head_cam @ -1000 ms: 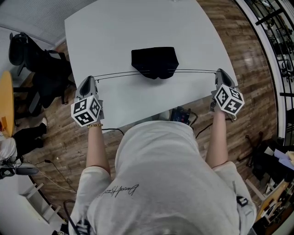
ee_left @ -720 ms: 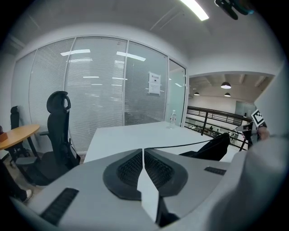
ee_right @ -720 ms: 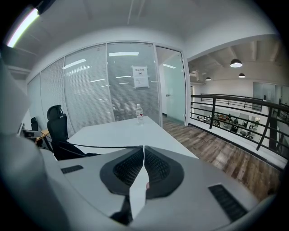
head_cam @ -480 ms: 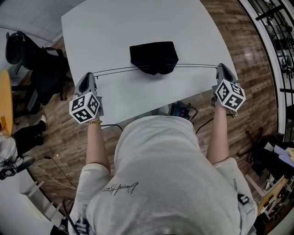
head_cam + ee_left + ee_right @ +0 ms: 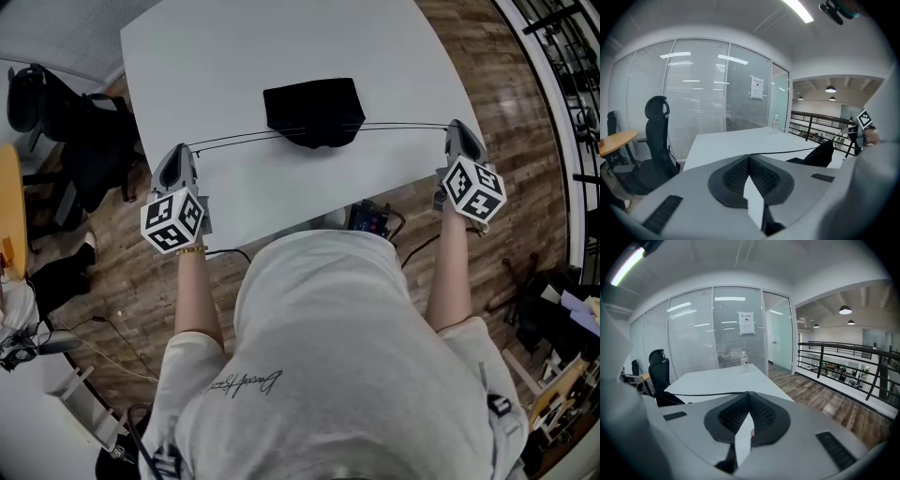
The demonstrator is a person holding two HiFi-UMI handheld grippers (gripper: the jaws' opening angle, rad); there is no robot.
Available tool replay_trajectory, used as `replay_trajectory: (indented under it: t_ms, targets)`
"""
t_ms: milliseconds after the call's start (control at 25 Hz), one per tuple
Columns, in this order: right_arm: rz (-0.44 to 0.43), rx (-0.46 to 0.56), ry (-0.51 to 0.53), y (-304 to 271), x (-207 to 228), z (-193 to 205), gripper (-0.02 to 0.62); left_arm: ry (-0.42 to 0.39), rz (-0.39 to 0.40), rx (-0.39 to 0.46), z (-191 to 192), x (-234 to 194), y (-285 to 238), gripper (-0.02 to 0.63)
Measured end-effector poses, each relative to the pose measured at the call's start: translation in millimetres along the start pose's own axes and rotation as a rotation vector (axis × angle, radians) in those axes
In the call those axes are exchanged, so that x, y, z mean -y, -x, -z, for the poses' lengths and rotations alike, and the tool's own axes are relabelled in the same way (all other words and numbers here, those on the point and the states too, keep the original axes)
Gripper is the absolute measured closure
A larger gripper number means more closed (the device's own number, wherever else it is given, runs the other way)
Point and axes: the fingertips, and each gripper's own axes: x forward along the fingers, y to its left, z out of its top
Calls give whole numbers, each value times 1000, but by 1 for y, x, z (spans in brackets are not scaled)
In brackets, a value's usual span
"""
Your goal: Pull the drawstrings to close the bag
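Drawstrings [image 5: 403,126] tauter, black bag [image 5: 314,111] cinched

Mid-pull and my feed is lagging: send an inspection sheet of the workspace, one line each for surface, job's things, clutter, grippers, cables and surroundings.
Surface: white table, nothing amiss seen.
Job's things: black bag lies mid-table; drawstrings run taut from its near edge to both sides.
Clutter: one water bottle at the table's far end.
Grippers: left gripper and right gripper are each shut on the drawstrings, at opposite table edges.
Cables: black cable on the floor under the table, beside a dark device.
Surroundings: black office chair, glass wall with blinds, railing, wooden floor.
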Motion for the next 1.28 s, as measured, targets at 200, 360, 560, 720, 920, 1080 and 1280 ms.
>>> replay_trajectory:
  t_ms: [200, 360, 560, 720, 920, 1080, 1280]
  targets:
    - [-56, 38, 1, 3, -13, -9, 571, -25, 90, 52, -9, 27, 4, 595]
    - [-116, 55, 26, 1, -33, -13, 571, -6, 133, 71, -17, 42, 1, 595]
    - [-236, 58, 60, 1, -70, -12, 571, 19, 208, 85, -22, 67, -2, 595]
    - [-322, 52, 82, 4, -103, -10, 571, 41, 270, 89, -26, 94, -3, 595]
    - [-432, 44, 91, 10, -147, -6, 571, 62, 310, 109, -32, 116, -1, 595]
    - [-499, 36, 103, 17, -173, -1, 571, 45, 340, 128, -34, 144, 6, 595]
    - [-530, 5, 103, 19, -190, 8, 571, 44, 370, 139, -32, 164, 11, 595]
